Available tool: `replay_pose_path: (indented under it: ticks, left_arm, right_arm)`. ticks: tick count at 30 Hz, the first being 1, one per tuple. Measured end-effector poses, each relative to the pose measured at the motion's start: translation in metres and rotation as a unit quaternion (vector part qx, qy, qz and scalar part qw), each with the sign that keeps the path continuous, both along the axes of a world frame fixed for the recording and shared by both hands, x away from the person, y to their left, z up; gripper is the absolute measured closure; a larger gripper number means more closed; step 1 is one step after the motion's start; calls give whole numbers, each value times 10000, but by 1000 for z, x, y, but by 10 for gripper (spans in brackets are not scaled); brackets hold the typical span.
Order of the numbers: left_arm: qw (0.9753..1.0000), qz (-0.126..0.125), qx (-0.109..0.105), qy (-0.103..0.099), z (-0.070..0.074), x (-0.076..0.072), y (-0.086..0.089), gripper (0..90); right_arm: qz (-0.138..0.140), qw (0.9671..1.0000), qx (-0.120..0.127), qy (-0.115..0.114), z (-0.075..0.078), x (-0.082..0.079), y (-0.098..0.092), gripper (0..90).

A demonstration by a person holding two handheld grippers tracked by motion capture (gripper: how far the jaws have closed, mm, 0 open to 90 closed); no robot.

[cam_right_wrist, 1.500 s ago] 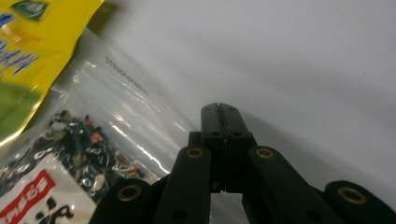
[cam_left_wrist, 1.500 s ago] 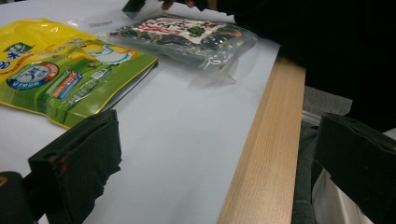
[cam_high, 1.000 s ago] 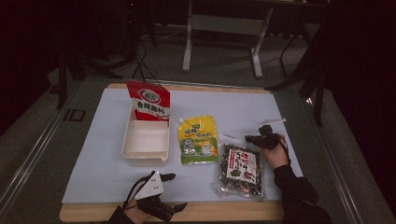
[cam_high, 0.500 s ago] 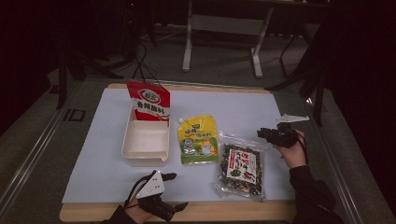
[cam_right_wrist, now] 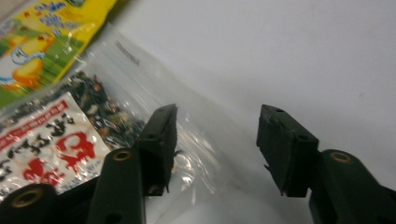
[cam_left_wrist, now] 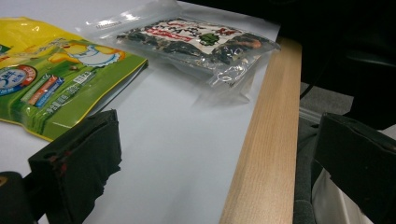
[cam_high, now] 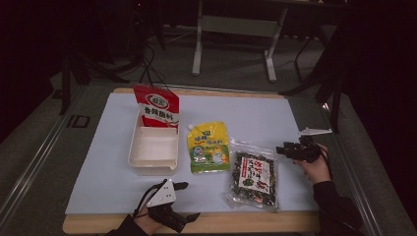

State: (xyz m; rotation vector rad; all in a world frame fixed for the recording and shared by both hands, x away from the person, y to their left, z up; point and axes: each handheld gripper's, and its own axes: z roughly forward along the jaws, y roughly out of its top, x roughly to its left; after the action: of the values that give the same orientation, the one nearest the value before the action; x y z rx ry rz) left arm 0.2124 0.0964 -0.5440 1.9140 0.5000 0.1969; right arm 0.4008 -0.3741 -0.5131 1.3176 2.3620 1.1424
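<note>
Seaweed pack [cam_high: 253, 178] lies flat on the bench near its front right corner, untouched by either tool. Right tool [cam_high: 289, 150], jaws wide and empty, hangs just beside the pack's far right corner; in the right gripper view the clear top edge sits under one jaw. Left tool [cam_high: 184, 200] rests wide open at the front edge. White tray [cam_high: 153, 152] is empty, so packing looks not yet begun: yellow pouch [cam_high: 209, 147] and seaweed both wait outside it
</note>
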Motion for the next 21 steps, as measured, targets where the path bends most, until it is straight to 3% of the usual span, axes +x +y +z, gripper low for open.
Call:
replay_pose_path:
  ticks: [7, 9, 10, 11, 12, 13, 16, 21]
  left_arm:
    - [10000, -12, -9, 25, -1, 1, 0, 21]
    - [10000, -11, -9, 30, -1, 1, 0, 20]
    - [10000, -11, -9, 30, -1, 1, 0, 21]
    - [10000, -4, -26, 37, -1, 1, 0, 21]
    - [10000, -8, -32, 33, -1, 1, 0, 21]
    - [10000, -10, -28, 22, -1, 1, 0, 21]
    - [10000, 9, -7, 8, -1, 2, -1, 21]
    - [9998, 35, -176, 3, 1, 3, 1, 21]
  right_arm:
    - [131, 9992, 26, 384, -19, 6, -4, 487]
    - [275, 9986, 0, 442, -22, 6, -3, 587]
    - [275, 9986, 0, 442, -22, 6, -3, 587]
    - [367, 9982, 96, 461, -22, 6, -3, 637]
    - [394, 9980, 62, 491, -20, 7, -3, 755]
    - [384, 9982, 15, 463, -19, 7, -4, 820]
    - [512, 9974, -58, 513, -16, 6, -3, 881]
    - [511, 9978, -274, 323, -5, 0, 2, 896]
